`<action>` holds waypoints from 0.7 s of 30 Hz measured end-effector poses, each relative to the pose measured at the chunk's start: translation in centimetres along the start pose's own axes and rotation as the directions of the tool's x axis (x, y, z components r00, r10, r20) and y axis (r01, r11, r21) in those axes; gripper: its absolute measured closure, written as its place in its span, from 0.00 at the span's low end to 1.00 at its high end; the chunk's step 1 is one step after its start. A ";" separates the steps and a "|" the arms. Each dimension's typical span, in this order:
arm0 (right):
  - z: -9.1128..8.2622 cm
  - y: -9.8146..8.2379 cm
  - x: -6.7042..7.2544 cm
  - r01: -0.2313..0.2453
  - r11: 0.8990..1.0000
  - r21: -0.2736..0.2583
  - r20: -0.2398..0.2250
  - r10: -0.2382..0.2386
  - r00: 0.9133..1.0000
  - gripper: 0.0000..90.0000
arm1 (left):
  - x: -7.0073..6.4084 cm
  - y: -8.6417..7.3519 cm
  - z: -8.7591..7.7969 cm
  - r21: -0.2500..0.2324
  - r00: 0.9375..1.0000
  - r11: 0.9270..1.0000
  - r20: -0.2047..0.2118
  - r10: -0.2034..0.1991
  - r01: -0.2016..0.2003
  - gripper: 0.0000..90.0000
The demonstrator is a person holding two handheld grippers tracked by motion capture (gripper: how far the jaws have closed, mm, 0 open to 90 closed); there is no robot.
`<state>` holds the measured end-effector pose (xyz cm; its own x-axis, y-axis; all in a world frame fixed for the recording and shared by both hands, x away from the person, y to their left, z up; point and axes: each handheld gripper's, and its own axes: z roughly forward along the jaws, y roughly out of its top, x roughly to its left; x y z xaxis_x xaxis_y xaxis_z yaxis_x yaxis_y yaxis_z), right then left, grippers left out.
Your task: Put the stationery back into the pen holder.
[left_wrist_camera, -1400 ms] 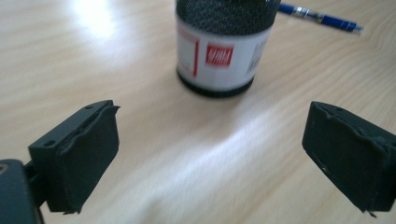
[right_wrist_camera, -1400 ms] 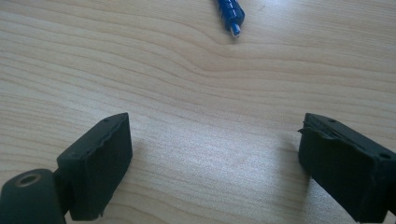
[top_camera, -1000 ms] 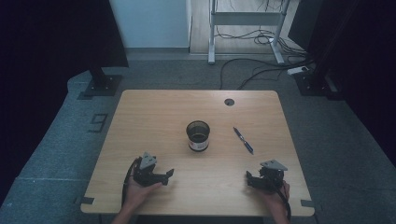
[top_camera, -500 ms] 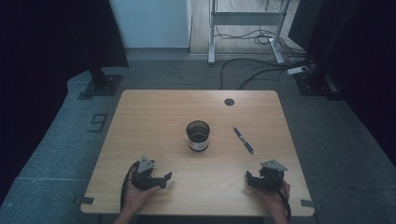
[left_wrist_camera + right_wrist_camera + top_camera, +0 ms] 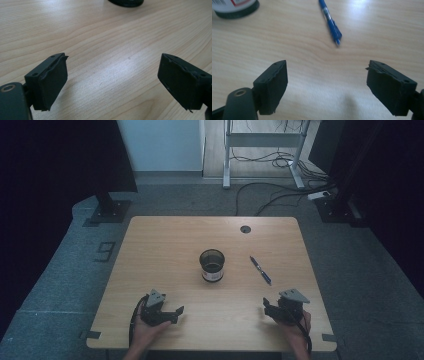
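Note:
A black mesh cup (image 5: 212,265) with a white label stands at the middle of the wooden table (image 5: 160,245). A blue pen (image 5: 260,270) lies to its right. My left gripper (image 5: 176,312) rests near the front edge at the left, pointing right, and is open. Its jaws have just been closing, with bare wood between them (image 5: 113,75); the cup's base (image 5: 126,2) is far ahead. My right gripper (image 5: 267,307) sits at the front right, also open and just closing on nothing (image 5: 327,77). The pen (image 5: 330,22) lies ahead of it, and the cup (image 5: 235,7) is at upper left.
A round cable hole (image 5: 245,229) sits in the table's far right part. Beyond the table a black stand base (image 5: 107,210) is on the floor at the left. Cables (image 5: 270,195) and a metal frame (image 5: 262,140) lie at the back.

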<state>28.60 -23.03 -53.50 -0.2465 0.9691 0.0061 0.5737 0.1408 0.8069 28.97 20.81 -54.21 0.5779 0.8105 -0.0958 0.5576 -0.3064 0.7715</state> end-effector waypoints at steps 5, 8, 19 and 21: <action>0.5 1.3 0.3 -0.033 0.999 -0.011 0.003 0.033 0.999 0.23 | 0.2 0.1 -0.2 -0.004 0.999 0.999 -0.011 0.032 -0.032 0.11; 1.3 2.6 0.6 -0.007 1.000 0.010 -0.005 0.007 1.000 0.24 | 0.1 -0.2 -0.1 0.006 0.999 0.999 -0.006 0.042 -0.042 0.11; 5.2 8.0 0.4 0.005 1.000 0.024 -0.031 -0.004 1.000 0.38 | -0.4 -0.5 -0.2 0.017 0.996 0.996 -0.003 0.084 -0.084 0.12; 6.1 8.2 0.2 -0.002 1.000 0.020 -0.027 0.002 1.000 0.39 | -0.5 -0.4 -0.2 0.020 0.996 0.996 -0.002 0.087 -0.087 0.12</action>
<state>38.04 -20.48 -50.45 -0.2658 0.9637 0.0238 0.5898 0.1430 0.7948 28.34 20.65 -54.38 0.6231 0.7817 -0.0267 0.5169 -0.3860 0.7641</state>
